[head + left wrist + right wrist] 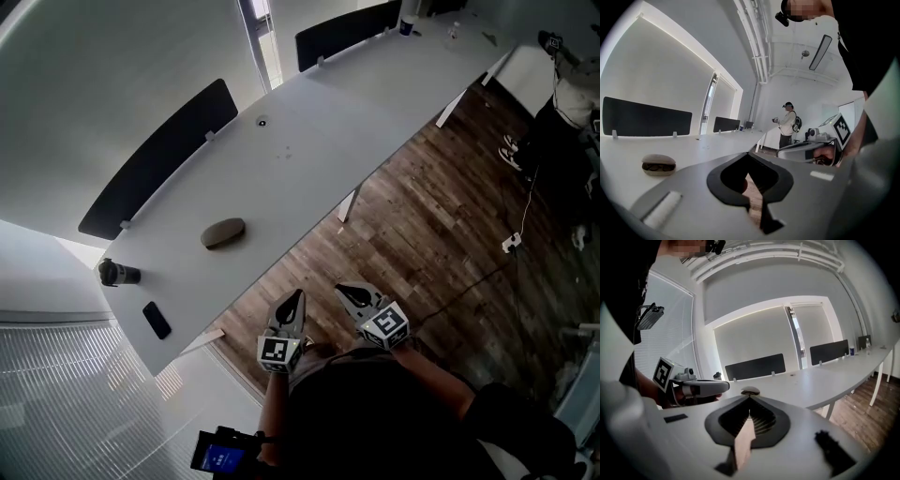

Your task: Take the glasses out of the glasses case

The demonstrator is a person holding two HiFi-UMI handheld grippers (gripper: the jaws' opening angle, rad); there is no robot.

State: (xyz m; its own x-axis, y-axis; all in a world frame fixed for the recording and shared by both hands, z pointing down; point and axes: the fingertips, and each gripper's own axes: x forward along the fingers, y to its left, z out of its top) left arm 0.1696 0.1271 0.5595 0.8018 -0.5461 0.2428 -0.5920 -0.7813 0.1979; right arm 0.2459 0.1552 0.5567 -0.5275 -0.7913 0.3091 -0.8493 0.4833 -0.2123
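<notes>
Fingers of the left gripper (293, 302) and right gripper (352, 292) are clenched empty, above the wooden floor (441, 216) beside the surface (309, 141). The glasses case (223, 232) lies on that surface, well apart from both.

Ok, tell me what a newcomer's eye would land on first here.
The long white table running diagonally through the head view, with a rounded glasses case lying toward its left end. Then the left gripper and right gripper, both shut and empty, side by side over the wood floor short of the table's edge.
</notes>
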